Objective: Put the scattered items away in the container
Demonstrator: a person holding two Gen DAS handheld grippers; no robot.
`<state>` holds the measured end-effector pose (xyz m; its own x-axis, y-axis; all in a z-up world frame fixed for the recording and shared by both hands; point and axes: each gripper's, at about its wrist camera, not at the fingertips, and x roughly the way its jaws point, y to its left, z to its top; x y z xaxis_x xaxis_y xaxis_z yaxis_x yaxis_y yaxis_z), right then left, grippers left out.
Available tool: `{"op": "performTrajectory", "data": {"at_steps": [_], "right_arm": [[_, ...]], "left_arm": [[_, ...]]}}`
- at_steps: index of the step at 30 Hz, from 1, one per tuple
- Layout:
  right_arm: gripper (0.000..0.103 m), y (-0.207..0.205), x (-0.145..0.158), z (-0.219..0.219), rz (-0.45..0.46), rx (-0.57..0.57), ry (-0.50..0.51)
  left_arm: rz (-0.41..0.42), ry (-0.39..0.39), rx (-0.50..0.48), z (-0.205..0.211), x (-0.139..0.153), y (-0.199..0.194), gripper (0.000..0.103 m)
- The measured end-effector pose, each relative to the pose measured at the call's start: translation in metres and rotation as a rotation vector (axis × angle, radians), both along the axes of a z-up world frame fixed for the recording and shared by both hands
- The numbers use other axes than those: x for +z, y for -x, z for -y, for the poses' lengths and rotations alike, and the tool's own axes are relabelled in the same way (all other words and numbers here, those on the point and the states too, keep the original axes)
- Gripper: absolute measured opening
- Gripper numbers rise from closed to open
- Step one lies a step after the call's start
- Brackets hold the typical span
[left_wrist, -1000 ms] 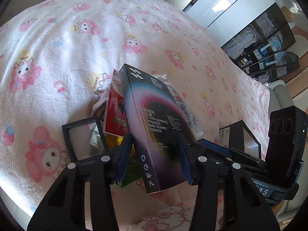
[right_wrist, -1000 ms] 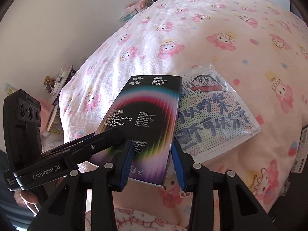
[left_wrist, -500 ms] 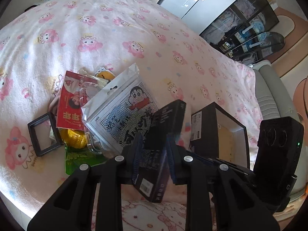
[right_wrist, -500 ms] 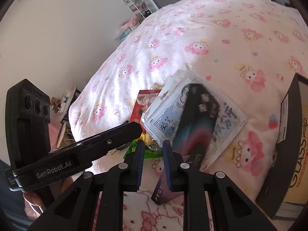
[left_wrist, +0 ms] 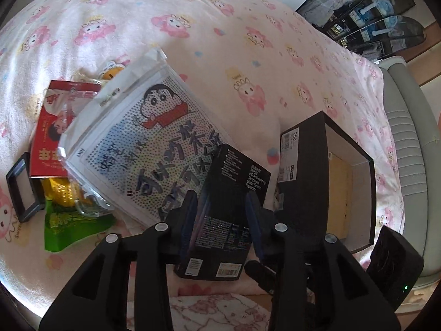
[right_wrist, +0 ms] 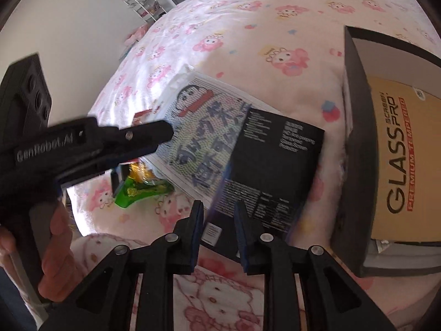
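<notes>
On the pink cartoon-print bedspread (left_wrist: 209, 35), at the far left, lies a small black frame (left_wrist: 20, 187), with a red packet (left_wrist: 52, 127) just above it and a green and yellow snack bag (left_wrist: 71, 220) beside it. A large clear bag with a cartoon boy (left_wrist: 143, 149) overlaps the red packet and spreads toward the middle. In the middle, the left gripper (left_wrist: 222, 218) has its two blue pads pressed on the edges of a black screen-protector box (left_wrist: 228, 220), which tilts with its far end over the clear bag. From the right wrist view, the right gripper (right_wrist: 219, 230) has its pads on either side of the near end of the same box (right_wrist: 270, 171); motion blur makes it hard to say whether they press on it. At the right stands the open black container (left_wrist: 303, 171), close beside the box, with a tan "GLASS" package (right_wrist: 399, 165) lying inside it.
</notes>
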<state>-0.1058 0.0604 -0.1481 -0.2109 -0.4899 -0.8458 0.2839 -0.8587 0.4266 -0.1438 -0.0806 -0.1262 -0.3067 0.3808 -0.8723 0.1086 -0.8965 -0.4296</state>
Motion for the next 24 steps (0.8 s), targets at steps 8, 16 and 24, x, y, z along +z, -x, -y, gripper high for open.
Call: {"op": "performTrajectory", "data": {"at_steps": [8, 16, 24], "right_arm": [[0.026, -0.007, -0.038, -0.026, 0.098, -0.045, -0.036], [0.030, -0.007, -0.045, -0.017, 0.107, -0.022, -0.047], [0.034, 0.004, -0.051, -0.022, 0.152, -0.020, -0.008]], "left_arm": [[0.201, -0.016, 0.007, -0.025, -0.054, 0.008, 0.064], [0.313, -0.070, 0.057, -0.028, -0.087, 0.013, 0.091], [0.366, -0.133, 0.010, -0.034, -0.089, 0.001, 0.084]]}}
